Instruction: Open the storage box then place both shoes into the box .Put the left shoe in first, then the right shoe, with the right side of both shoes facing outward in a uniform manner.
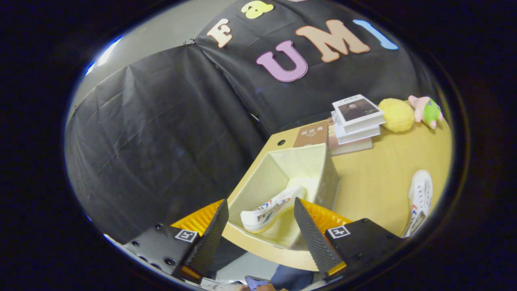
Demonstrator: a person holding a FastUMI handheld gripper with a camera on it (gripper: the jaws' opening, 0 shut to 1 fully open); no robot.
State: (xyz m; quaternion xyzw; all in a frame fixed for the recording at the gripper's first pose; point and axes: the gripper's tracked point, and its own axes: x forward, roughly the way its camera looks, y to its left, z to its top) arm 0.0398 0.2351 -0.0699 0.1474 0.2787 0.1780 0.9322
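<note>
Shoes are split: one white shoe (271, 209) lies inside the open storage box (328, 173), just ahead of and between the fingers of the gripper (260, 220), whose fingers are spread wide and hold nothing. So the first shoe looks placed. The second shoe (420, 198) lies on the table (375, 182), well off to the right of the fingers; next move, I judge, calls for swinging right to pick it up

Even, fairly bright overhead light on the desk (375, 182) — soft shadows, strong fisheye curving, slight blur at the rim
</note>
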